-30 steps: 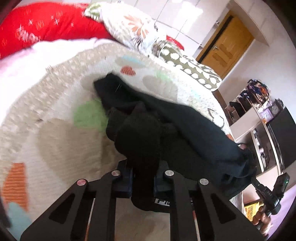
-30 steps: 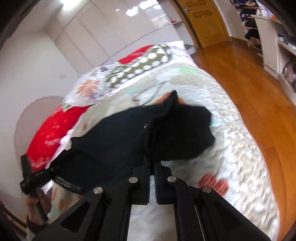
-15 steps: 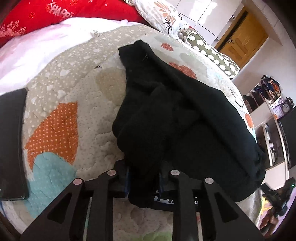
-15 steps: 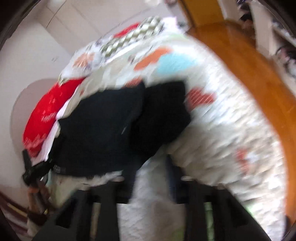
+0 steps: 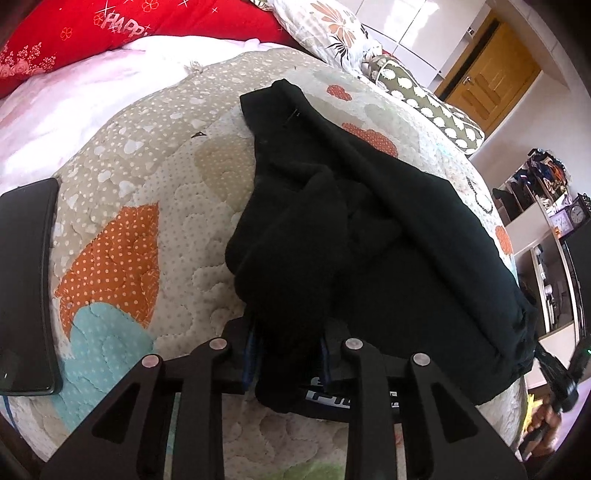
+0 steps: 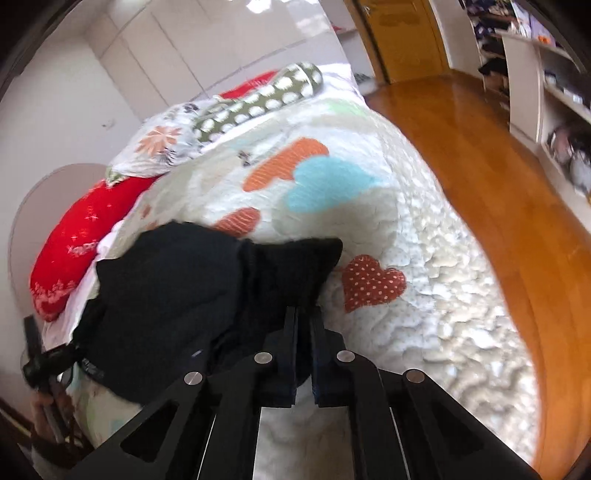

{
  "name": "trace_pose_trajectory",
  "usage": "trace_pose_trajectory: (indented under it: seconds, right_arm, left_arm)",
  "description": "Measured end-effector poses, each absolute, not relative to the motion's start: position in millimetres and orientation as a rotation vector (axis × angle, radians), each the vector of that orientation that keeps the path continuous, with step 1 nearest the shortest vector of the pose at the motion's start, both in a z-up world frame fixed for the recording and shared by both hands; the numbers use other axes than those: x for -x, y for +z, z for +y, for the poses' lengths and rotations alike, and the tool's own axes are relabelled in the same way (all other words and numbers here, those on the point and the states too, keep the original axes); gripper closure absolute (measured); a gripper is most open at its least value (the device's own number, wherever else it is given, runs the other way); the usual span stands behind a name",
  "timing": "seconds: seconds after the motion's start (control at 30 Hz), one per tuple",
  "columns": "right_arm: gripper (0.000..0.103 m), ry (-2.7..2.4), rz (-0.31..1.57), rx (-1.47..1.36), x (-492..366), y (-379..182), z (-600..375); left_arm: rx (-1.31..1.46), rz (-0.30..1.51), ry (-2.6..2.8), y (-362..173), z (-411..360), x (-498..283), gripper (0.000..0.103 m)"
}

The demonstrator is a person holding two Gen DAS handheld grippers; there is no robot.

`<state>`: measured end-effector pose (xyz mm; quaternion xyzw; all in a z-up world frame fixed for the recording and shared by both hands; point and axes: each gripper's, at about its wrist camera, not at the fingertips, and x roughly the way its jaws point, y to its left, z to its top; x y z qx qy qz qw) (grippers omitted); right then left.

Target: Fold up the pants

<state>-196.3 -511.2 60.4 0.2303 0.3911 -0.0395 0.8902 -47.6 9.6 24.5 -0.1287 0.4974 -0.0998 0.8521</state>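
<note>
Black pants (image 5: 369, 221) lie crumpled across a heart-patterned quilt (image 5: 147, 184) on a bed. My left gripper (image 5: 288, 332) is shut on a thick wad of the cloth at the near end, which fills the gap between the pads. In the right wrist view the pants (image 6: 177, 295) spread to the left. My right gripper (image 6: 303, 314) has its jaws almost together, with a thin dark edge of the cloth pinched between them. The peaked corner (image 6: 317, 251) sits just ahead of its tips. Each gripper shows small at the other view's edge, held by a hand (image 5: 543, 424).
A flat black device (image 5: 26, 288) lies on the quilt at the left edge. Red pillows (image 5: 74, 33) and patterned pillows (image 6: 258, 103) line the bed's head. A wooden floor (image 6: 498, 184), shelves and a door lie beyond the bed's far side.
The left gripper sank toward the bed with the pants, then stayed still. The right gripper's jaws opened, shifted along the cloth, and closed again on the pants' edge.
</note>
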Motion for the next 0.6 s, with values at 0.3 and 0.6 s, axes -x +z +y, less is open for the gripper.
trace_pose_trajectory:
  seconds: [0.3,0.6]
  right_arm:
    - [0.1,-0.182,0.918,-0.43,219.1,35.0,-515.5]
    - [0.064,-0.191,0.83,-0.362,222.6,81.1,-500.5]
  left_arm:
    - [0.275,1.037,-0.209,19.3,10.2,49.1,0.076]
    - [0.293,1.04,-0.175,35.9,47.8,56.6,0.042]
